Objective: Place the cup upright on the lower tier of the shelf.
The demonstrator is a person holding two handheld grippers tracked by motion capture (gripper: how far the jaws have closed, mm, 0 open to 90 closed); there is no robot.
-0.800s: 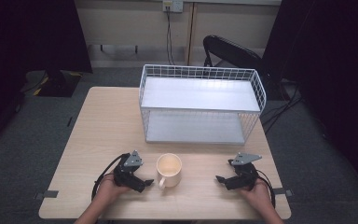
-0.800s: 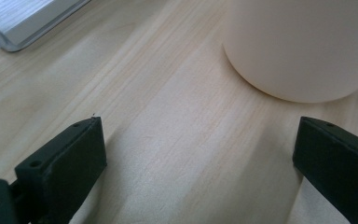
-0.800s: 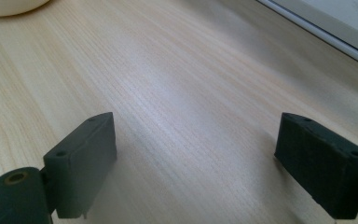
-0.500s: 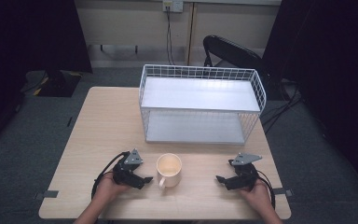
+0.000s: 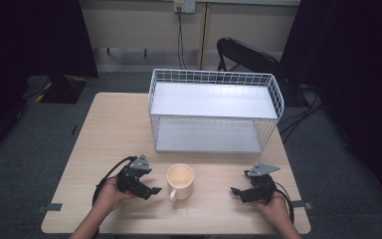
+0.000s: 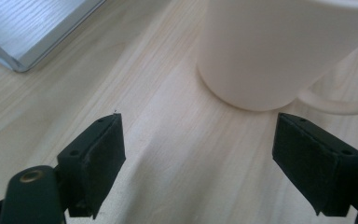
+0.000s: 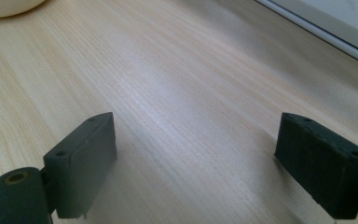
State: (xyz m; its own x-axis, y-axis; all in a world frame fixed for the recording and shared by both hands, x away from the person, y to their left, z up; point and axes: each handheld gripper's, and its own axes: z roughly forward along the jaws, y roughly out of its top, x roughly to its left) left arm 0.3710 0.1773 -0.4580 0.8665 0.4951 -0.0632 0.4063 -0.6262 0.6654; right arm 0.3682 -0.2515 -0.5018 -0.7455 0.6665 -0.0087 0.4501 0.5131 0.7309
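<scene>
The left hand-held gripper point(image 5: 151, 190) stands with its jaws spread wide and empty, just short of the cream ceramic mug point(image 5: 180, 180) near the front of the pale wooden bench point(image 5: 109, 129). The right hand-held gripper point(image 5: 236, 191) is likewise wide and empty, well apart. The mug is not yet grasped; lifting remains, perhaps toward the white wire two-tier rack point(image 5: 214, 110).

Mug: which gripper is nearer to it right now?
Left. The left gripper sits open just beside the mug, not touching. The right gripper is farther off on its other side.
</scene>
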